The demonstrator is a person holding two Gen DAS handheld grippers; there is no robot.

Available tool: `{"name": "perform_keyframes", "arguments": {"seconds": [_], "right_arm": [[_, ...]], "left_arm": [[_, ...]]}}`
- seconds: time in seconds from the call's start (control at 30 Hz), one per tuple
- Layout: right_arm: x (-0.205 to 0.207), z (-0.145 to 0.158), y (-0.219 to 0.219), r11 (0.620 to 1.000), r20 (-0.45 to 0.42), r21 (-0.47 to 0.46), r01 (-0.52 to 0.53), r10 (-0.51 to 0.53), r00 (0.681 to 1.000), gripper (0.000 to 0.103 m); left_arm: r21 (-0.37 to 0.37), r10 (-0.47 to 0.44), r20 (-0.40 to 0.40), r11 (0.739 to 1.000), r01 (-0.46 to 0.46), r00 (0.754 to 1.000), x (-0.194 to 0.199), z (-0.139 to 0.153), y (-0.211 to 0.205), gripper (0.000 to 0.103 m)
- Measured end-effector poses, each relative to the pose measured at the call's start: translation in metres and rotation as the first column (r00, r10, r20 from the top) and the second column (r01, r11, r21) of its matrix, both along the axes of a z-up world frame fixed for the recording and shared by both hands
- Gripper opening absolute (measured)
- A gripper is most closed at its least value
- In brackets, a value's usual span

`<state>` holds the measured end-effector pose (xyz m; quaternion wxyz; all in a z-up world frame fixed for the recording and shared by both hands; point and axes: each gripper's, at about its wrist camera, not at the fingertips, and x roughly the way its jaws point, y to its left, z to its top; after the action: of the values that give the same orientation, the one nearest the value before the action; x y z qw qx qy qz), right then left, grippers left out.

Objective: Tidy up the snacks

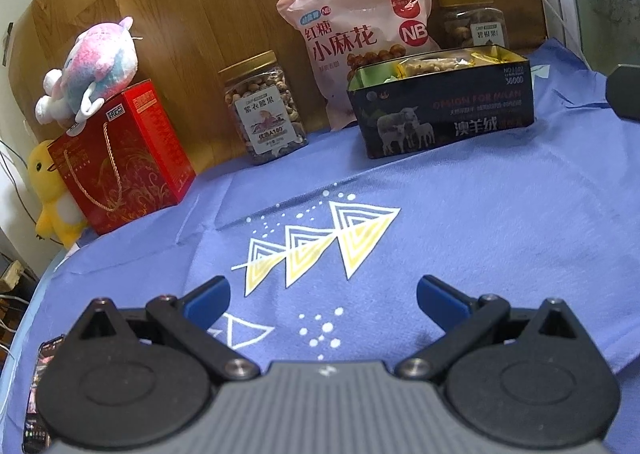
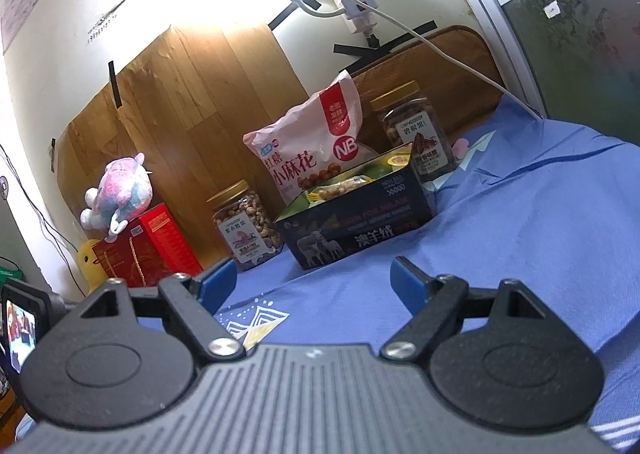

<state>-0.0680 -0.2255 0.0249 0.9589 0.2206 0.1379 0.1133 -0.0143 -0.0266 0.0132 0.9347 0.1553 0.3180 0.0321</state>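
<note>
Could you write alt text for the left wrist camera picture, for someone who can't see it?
The left gripper, jaws open and empty, hovers over a blue tablecloth. Behind stand a dark box of snacks, a pink snack bag, two nut jars and a red gift box.

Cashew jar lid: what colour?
Gold, on the cashew jar lid; clearest in the left wrist view.

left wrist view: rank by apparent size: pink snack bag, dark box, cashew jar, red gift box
1. dark box
2. pink snack bag, close behind, partly hidden
3. red gift box
4. cashew jar
</note>
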Motion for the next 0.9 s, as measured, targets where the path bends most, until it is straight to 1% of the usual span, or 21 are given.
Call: {"name": "perform_keyframes", "arguments": {"seconds": [0.23, 0.6, 0.77, 0.9], "right_arm": [[0.002, -0.003, -0.001, 1.0, -0.012, 0.003, 0.005, -0.005, 1.0, 0.086], [0.005, -0.007, -0.003, 1.0, -0.032, 0.005, 0.006, -0.005, 0.999, 0.086], [0.007, -0.01, -0.003, 1.0, -0.046, 0.001, 0.003, -0.003, 0.999, 0.086], [0.01, -0.013, -0.003, 1.0, -0.065, -0.009, 0.006, -0.007, 0.998, 0.086]], "left_arm": [[-0.005, 0.008, -0.034, 1.0, -0.008, 0.999, 0.006, -0.005, 0.0, 0.103], [-0.006, 0.01, -0.057, 1.0, -0.01, 0.998, 0.01, -0.008, 0.001, 0.103], [-0.025, 0.004, -0.076, 1.0, -0.006, 0.997, 0.012, -0.009, 0.001, 0.103], [-0.058, -0.01, -0.089, 0.998, 0.005, 0.996, 0.013, -0.008, 0.002, 0.103]]}}
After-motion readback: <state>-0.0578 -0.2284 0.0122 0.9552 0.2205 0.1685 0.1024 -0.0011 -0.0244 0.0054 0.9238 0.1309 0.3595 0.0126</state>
